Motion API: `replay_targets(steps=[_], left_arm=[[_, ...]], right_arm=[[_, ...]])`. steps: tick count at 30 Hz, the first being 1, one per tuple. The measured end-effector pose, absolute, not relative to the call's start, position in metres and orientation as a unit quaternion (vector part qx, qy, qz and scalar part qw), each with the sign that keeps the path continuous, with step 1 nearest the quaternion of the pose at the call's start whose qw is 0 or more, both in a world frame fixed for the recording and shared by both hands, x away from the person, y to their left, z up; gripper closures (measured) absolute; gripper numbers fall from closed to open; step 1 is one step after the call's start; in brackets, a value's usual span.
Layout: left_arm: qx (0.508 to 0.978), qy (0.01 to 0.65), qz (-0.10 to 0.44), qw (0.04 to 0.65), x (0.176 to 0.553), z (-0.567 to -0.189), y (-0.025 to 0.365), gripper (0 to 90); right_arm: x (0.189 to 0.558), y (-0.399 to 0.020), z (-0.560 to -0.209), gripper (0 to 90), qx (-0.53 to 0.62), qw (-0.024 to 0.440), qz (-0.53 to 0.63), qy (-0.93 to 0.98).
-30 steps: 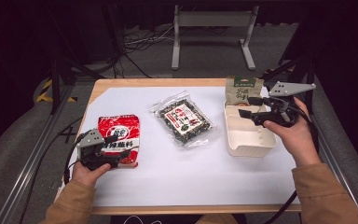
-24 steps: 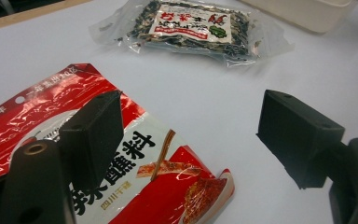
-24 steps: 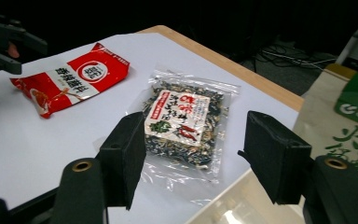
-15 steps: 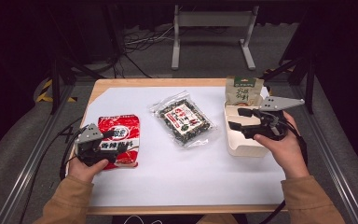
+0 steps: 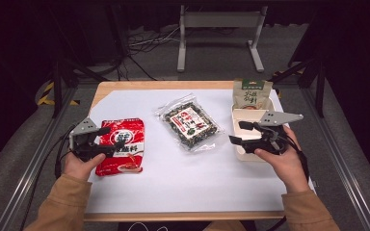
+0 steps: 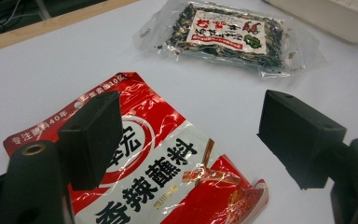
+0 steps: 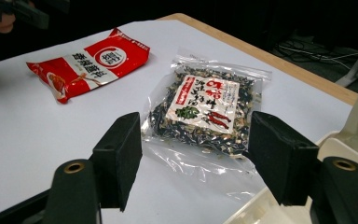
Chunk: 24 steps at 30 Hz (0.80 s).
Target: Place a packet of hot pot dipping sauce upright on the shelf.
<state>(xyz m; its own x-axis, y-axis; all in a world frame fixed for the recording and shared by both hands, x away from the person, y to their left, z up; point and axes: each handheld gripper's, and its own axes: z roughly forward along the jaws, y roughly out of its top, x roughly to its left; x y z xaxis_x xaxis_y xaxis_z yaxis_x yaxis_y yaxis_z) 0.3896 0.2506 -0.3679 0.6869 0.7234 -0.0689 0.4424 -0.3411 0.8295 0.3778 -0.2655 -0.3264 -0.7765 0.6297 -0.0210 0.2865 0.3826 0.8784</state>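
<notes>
Two tongs stand open: left tongs (image 5: 107,140) over the red packet (image 5: 123,151), nothing gripped; right tongs (image 5: 237,133), just opening, face the seaweed bag (image 5: 191,122). Approach step; next, descend and close.

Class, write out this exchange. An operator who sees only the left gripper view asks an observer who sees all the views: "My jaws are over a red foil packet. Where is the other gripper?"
Observer: The right gripper hovers at the left rim of the white rectangular plastic tray. Its jaws have just been opening, and nothing is between them.
Operator: What is it pointing at?
Observer: The right gripper view looks along its jaws at the clear plastic packet of dark dried mix, which lies flat on the table.
Operator: Is there anything beyond the tray?
Observer: A green-and-beige pouch sits at its far end.
</notes>
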Motion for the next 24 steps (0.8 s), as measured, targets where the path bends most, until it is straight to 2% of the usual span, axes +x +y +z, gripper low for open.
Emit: replay_targets(steps=[16, 24], left_arm=[[0.783, 0.401, 0.182, 0.439, 0.428, -0.367, 0.280, 20.7], [0.767, 0.439, 0.161, 0.439, 0.451, -0.380, 0.292, 21.9]], right_arm=[[0.378, -0.249, -0.345, 34.8, 0.274, 0.163, 0.479, 0.818], [0.376, -0.246, -0.346, 34.8, 0.268, 0.163, 0.480, 0.819]])
